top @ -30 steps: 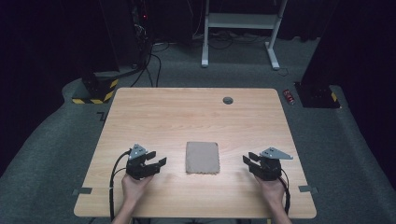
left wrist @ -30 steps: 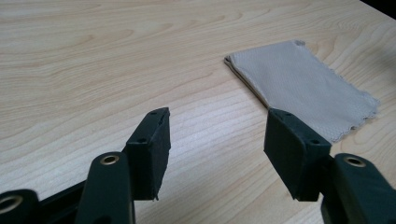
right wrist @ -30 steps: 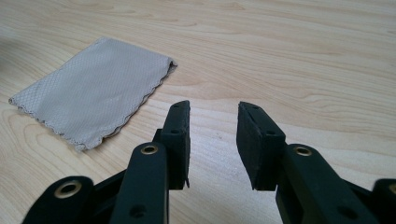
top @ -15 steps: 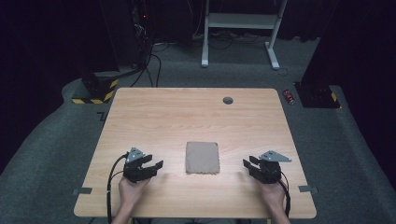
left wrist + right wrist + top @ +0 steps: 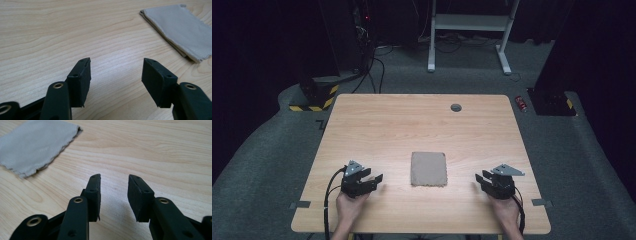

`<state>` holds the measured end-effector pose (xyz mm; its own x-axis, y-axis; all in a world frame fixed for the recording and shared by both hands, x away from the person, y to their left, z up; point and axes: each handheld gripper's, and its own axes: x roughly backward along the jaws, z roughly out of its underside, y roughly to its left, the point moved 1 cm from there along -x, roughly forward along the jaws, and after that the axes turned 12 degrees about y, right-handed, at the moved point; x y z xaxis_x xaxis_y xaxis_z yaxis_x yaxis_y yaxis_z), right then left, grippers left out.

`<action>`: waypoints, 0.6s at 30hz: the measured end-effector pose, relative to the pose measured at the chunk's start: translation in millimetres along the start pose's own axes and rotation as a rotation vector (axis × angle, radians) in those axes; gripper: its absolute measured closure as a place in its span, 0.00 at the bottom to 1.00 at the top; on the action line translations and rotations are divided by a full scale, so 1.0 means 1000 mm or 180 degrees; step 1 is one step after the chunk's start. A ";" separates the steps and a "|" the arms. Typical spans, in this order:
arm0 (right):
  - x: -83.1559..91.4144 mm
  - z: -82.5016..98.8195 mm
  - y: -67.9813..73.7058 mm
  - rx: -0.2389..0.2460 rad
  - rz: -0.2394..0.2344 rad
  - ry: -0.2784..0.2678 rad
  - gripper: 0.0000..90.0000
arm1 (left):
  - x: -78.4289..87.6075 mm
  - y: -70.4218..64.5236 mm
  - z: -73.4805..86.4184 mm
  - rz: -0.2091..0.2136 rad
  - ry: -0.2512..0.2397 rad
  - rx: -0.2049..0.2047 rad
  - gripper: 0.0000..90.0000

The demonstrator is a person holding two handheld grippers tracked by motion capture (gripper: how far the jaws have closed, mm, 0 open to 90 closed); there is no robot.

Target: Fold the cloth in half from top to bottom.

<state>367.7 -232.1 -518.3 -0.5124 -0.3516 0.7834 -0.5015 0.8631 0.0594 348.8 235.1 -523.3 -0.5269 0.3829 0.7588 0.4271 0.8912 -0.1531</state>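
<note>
On the near left of the wooden bench (image 5: 377, 125), the left claw (image 5: 373, 179) rests low in the person's hand with its jaws spread wide and nothing between them. Its own view shows bare wood in the gap, with the folded cloth (image 5: 178, 28) lying off to the upper right, well apart from the pads.

In the middle of the bench, toward the person's side, lies that grey-beige cloth (image 5: 429, 169), folded into a flat, neat rectangle between the two claws and touching neither. It looks thin, soft and light. It should drape and sag as soon as one edge is lifted, and the layers are likely to slide over each other or fall open. It is not fragile or slippery, but it lies so flat that a pad will probably have to scrape in under an edge. The stacked fold lines along its left side, seen from the left gripper view, look like the best hold for keeping all layers together. The frayed near edge (image 5: 37, 168) seen from the right gripper view would more likely yield a single ply.

On the right, the right claw (image 5: 480, 178) also rests low, its jaws parted more narrowly and empty over bare wood, pointing inward at the cloth's near corner.
</note>
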 end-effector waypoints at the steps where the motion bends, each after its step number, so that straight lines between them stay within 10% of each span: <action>1: -0.001 0.001 0.000 0.0003 0.0020 0.0019 0.70 | 0.000 0.001 0.001 -0.0016 0.0006 0.0010 0.45; 18: -0.006 0.007 -0.006 0.0032 0.0202 0.0153 0.68 | -0.005 0.009 0.005 -0.0264 0.0122 0.0020 0.45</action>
<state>368.5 -237.6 -527.9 -0.5095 -0.2783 0.8142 -0.4761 0.8794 0.0027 352.1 242.0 -531.6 -0.5317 0.2983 0.7927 0.3786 0.9209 -0.0926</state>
